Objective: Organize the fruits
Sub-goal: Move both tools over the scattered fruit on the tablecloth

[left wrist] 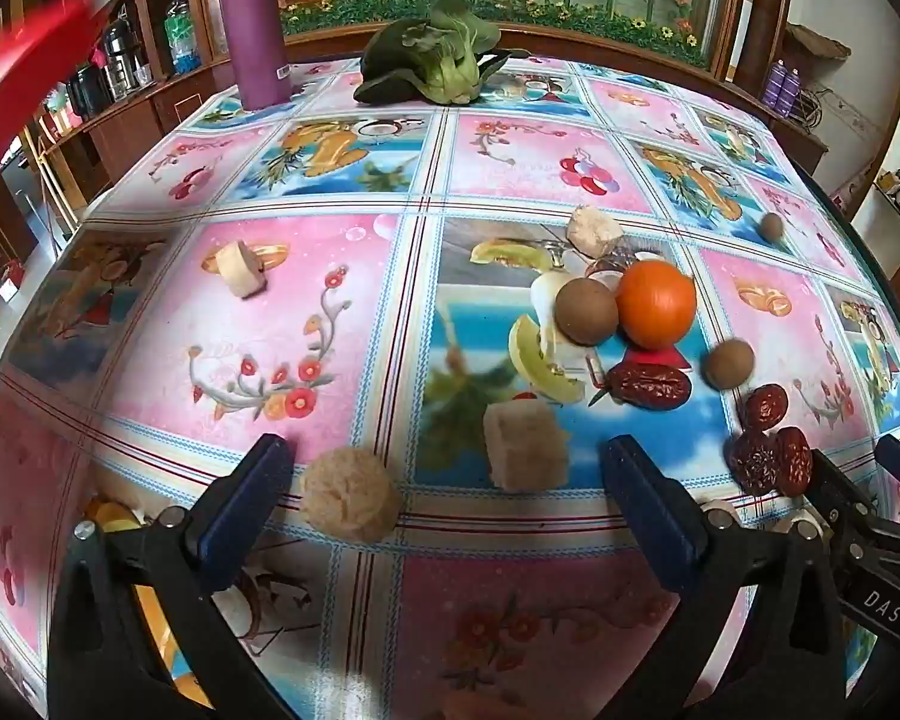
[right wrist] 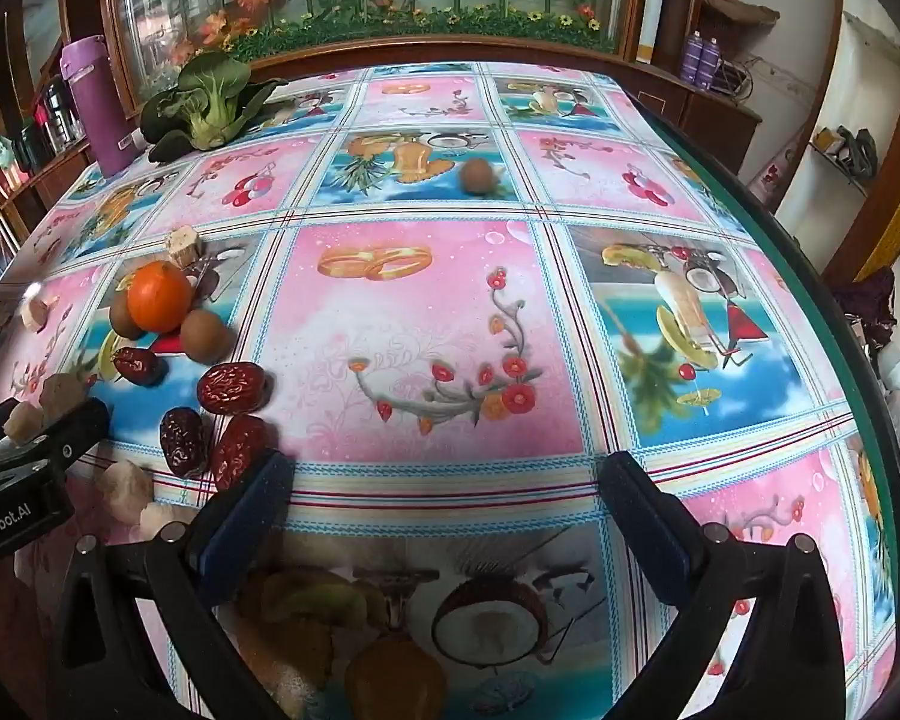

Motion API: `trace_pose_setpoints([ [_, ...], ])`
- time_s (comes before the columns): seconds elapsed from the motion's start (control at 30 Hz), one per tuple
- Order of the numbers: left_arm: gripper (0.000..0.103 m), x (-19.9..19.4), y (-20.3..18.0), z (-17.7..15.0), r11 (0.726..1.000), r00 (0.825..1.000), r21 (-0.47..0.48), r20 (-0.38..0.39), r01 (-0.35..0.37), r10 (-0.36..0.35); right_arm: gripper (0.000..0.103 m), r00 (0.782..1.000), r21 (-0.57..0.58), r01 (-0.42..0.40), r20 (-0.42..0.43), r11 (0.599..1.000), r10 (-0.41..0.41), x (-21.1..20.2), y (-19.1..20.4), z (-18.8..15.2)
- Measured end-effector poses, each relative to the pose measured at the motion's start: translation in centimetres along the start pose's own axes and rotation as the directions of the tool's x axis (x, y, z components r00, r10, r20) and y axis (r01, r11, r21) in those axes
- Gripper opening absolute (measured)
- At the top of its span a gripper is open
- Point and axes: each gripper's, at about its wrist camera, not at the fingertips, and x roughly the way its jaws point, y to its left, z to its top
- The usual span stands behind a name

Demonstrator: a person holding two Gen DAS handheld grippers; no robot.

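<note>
An orange sits among brown round fruits and wrinkled red dates on the patterned tablecloth. My left gripper hovers open just short of a pale cube chunk, with a round pale chunk by its left finger. My right gripper is open over bare cloth and holds nothing. Its left fingertip stands right beside two dates, with a third date just beyond. The orange lies farther left in the right wrist view.
A bok choy and a purple bottle stand at the table's far edge. More pale chunks lie scattered, and a lone brown fruit sits farther back. The table's rim curves down the right side. Wooden cabinets surround the table.
</note>
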Motion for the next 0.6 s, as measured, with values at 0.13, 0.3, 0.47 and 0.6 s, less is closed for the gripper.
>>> trace_pose_setpoints([
  [0.13, 0.103, 0.0, 0.0, 0.0, 1.0, 1.0, 0.0, 0.0, 0.0, 0.0, 0.103, 1.0, 0.001, -0.002, 0.0, 1.0, 0.002, -0.01, -0.01, -0.01],
  [0.3, 0.103, -0.01, 0.01, 0.0, 1.0, 1.0, 0.0, 0.0, 0.0, 0.0, 0.103, 1.0, 0.002, -0.003, 0.0, 1.0, 0.003, -0.02, -0.04, -0.02],
  [0.47, 0.103, 0.0, 0.0, 0.0, 1.0, 1.0, 0.0, 0.0, 0.0, 0.0, 0.103, 1.0, 0.003, -0.004, -0.001, 1.0, 0.004, -0.01, -0.05, -0.02],
  [0.6, 0.103, 0.0, 0.0, 0.0, 1.0, 1.0, 0.0, 0.0, 0.0, 0.0, 0.103, 1.0, 0.003, -0.004, -0.001, 1.0, 0.004, -0.01, -0.06, -0.02],
])
